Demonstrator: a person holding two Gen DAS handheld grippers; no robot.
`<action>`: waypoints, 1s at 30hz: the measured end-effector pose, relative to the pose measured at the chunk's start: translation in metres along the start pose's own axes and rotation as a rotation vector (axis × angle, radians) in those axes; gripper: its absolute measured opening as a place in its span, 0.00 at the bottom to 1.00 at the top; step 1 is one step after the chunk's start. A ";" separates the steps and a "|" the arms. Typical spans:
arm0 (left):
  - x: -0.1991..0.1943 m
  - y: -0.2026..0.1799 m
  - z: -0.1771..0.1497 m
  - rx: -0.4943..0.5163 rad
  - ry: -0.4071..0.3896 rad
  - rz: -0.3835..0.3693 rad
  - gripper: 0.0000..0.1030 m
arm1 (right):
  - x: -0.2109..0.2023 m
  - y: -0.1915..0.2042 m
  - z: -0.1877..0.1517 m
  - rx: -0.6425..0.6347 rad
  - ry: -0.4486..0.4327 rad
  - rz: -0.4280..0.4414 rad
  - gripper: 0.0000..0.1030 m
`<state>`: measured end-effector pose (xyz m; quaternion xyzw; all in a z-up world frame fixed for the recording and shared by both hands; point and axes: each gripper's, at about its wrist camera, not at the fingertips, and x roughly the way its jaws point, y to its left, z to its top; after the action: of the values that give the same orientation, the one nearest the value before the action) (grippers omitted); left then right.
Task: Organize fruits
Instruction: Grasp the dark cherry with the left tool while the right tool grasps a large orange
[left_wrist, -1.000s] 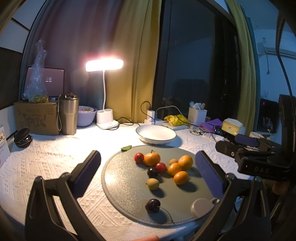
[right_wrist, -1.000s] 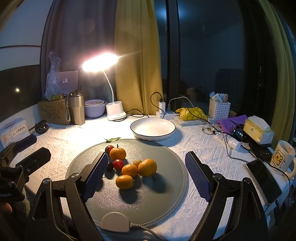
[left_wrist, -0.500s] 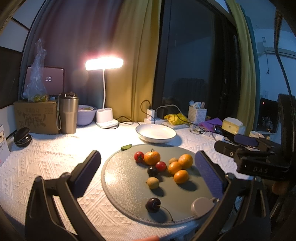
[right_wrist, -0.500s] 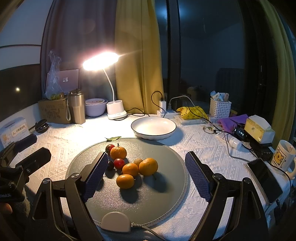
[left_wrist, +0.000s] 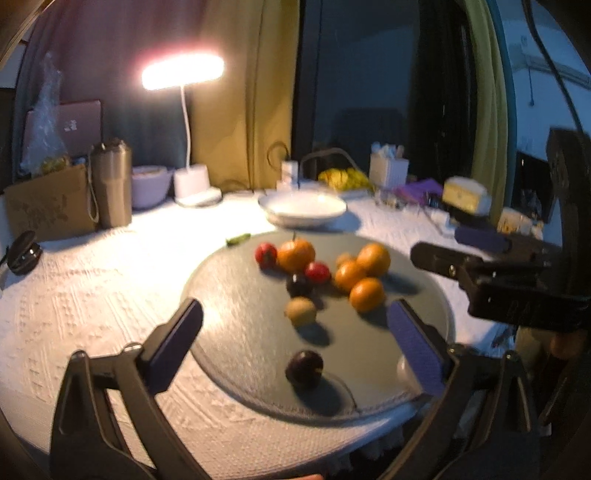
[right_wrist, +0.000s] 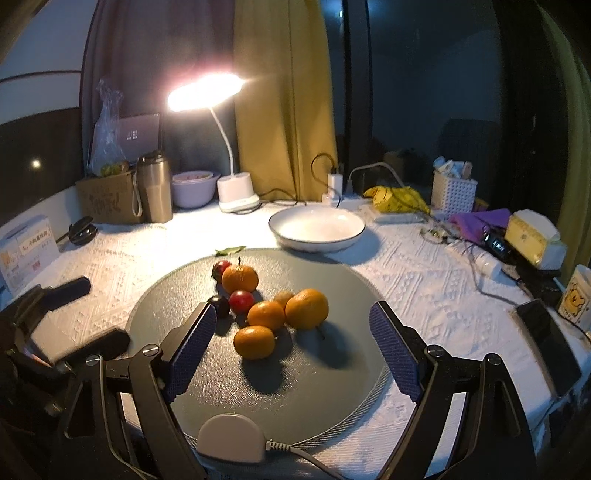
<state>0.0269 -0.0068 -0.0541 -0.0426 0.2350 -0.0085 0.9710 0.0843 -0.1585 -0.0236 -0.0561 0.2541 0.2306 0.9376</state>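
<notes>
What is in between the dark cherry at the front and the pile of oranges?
A small yellow-green fruit sits between the dark cherry and the oranges on the gray mat, seen in the left wrist view.

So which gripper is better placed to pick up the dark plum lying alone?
Probably the left gripper: the dark plum lies between its open jaws. The right gripper frames the oranges instead.
</notes>
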 end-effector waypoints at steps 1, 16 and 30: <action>0.004 0.000 -0.002 -0.001 0.017 -0.001 0.88 | 0.003 0.001 -0.001 -0.001 0.010 0.007 0.84; 0.037 0.004 -0.028 -0.016 0.192 -0.030 0.44 | 0.056 0.006 -0.018 0.006 0.161 0.107 0.69; 0.039 0.004 -0.023 -0.019 0.237 -0.070 0.27 | 0.080 0.012 -0.018 -0.001 0.230 0.135 0.40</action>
<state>0.0507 -0.0064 -0.0921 -0.0588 0.3464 -0.0452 0.9352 0.1315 -0.1193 -0.0788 -0.0653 0.3630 0.2856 0.8845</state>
